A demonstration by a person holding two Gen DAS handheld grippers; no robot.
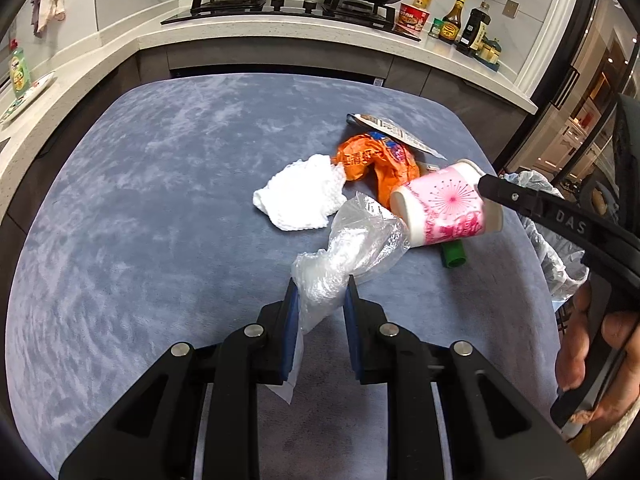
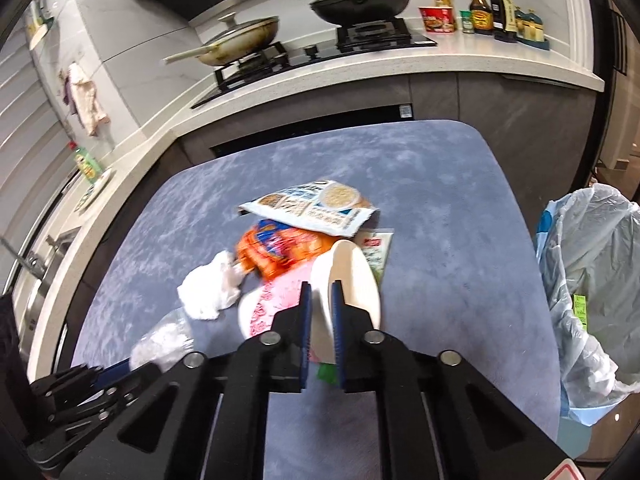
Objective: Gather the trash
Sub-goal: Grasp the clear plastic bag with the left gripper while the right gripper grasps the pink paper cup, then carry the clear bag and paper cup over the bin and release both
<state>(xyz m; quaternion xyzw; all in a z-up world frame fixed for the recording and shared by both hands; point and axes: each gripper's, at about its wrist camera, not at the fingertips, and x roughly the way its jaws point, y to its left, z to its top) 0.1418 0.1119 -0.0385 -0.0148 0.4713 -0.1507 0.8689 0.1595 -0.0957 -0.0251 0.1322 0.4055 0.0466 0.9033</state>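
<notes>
Trash lies on a blue-grey table (image 1: pixel 160 200). My left gripper (image 1: pixel 320 296) is shut on a crumpled clear plastic bag (image 1: pixel 352 248). My right gripper (image 2: pixel 320 292) is shut on the rim of a pink and white paper cup (image 2: pixel 348 280), held tilted just above the table; the cup also shows in the left wrist view (image 1: pixel 444 204). A white crumpled tissue (image 1: pixel 300 192), an orange wrapper (image 1: pixel 376 160), a printed snack packet (image 2: pixel 312 208) and a green item (image 1: pixel 454 254) lie close by.
A bin lined with a pale plastic bag (image 2: pixel 592 272) stands off the table's right edge. Behind the table runs a counter with a stove, two pans (image 2: pixel 360 0) and sauce bottles (image 2: pixel 480 8). A sink is at the left.
</notes>
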